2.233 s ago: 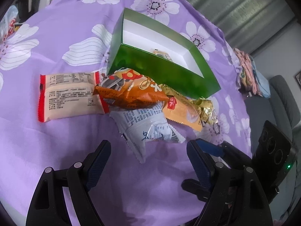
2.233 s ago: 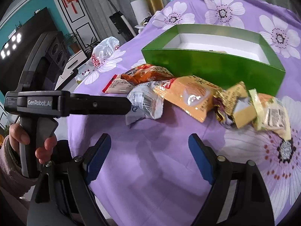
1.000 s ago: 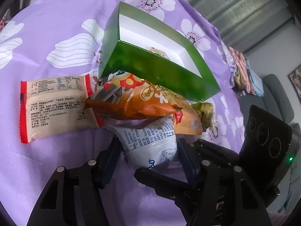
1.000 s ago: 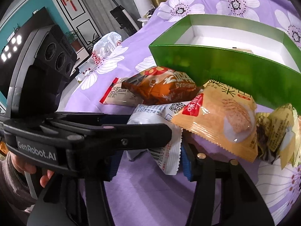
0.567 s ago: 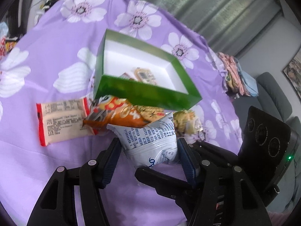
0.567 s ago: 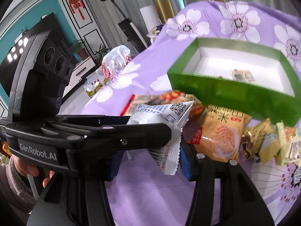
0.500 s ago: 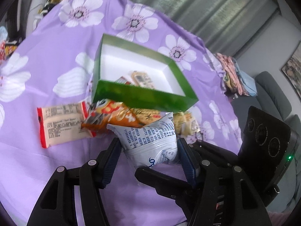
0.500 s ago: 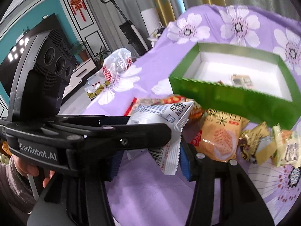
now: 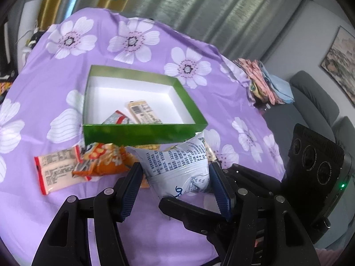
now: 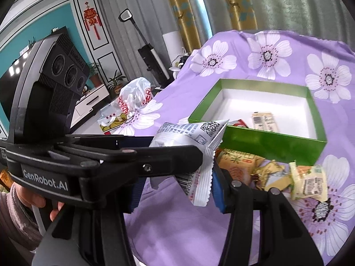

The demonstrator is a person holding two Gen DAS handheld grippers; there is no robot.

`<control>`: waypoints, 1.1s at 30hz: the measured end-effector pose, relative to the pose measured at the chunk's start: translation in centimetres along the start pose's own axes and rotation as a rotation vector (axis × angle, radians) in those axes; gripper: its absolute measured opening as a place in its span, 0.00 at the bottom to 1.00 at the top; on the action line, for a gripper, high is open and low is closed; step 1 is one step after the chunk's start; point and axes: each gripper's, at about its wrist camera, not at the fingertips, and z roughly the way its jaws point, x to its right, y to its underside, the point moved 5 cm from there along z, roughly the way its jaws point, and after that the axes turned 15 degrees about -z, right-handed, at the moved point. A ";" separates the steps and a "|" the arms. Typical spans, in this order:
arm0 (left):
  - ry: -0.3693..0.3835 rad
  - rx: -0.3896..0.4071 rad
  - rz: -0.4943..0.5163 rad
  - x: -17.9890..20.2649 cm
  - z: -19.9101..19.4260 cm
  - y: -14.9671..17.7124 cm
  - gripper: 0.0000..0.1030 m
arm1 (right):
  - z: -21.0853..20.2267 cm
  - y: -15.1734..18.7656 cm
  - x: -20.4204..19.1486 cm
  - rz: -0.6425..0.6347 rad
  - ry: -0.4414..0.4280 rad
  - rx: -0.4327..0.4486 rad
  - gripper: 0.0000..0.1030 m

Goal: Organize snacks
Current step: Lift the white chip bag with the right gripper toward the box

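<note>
**A:** so where's the white snack packet (image 9: pixel 177 166) sitting relative to the tongs?

**B:** right between both pairs. The left gripper (image 9: pixel 176 188) pinches it from the sides, blue pads on its left and right edges. The right gripper (image 10: pixel 175 184) comes in across it and clamps the same packet, crimped end sticking out between its fingers (image 10: pixel 218 190). Both pairs are pressed onto the packet, about half spread.

**A:** is it on the cloth?

**B:** nope, it hangs above the purple flowered cloth (image 9: pixel 55 210), just in front of the near wall of the green box (image 9: pixel 142 134).

**A:** and the other snacks?

**B:** two small packets lie inside the box. Outside, along its near wall: an orange bag (image 9: pixel 102 161) with a red-edged beige packet (image 9: pixel 55 168) touching its left side, a yellow-orange cracker packet (image 10: pixel 239 161), and some small wrapped sweets (image 10: pixel 308 181) further right.
</note>
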 end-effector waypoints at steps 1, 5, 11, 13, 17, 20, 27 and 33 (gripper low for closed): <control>0.000 -0.002 0.008 0.4 0.1 -0.1 0.60 | -0.4 0.1 0.2 0.002 0.005 0.006 0.50; -0.006 -0.006 0.038 1.6 0.6 -0.2 0.60 | -1.3 0.2 1.0 0.013 0.019 0.027 0.50; -0.005 -0.008 0.069 3.2 1.2 -0.7 0.60 | -2.4 0.1 2.0 0.020 0.043 0.051 0.50; -0.004 -0.008 0.078 3.7 1.4 -1.0 0.60 | -2.7 0.0 2.4 0.022 0.049 0.058 0.50; -0.004 -0.006 0.093 4.4 1.8 -1.5 0.60 | -3.2 -0.3 2.9 0.021 0.062 0.073 0.50; -0.005 -0.003 0.103 5.0 2.1 -2.2 0.60 | -3.5 -0.6 3.3 0.021 0.069 0.086 0.50; -0.010 0.011 0.120 6.0 2.6 -3.8 0.60 | -3.7 -1.7 4.5 0.019 0.083 0.109 0.50; -0.013 0.018 0.124 6.5 3.1 -5.4 0.60 | -3.5 -3.1 5.8 0.012 0.093 0.126 0.50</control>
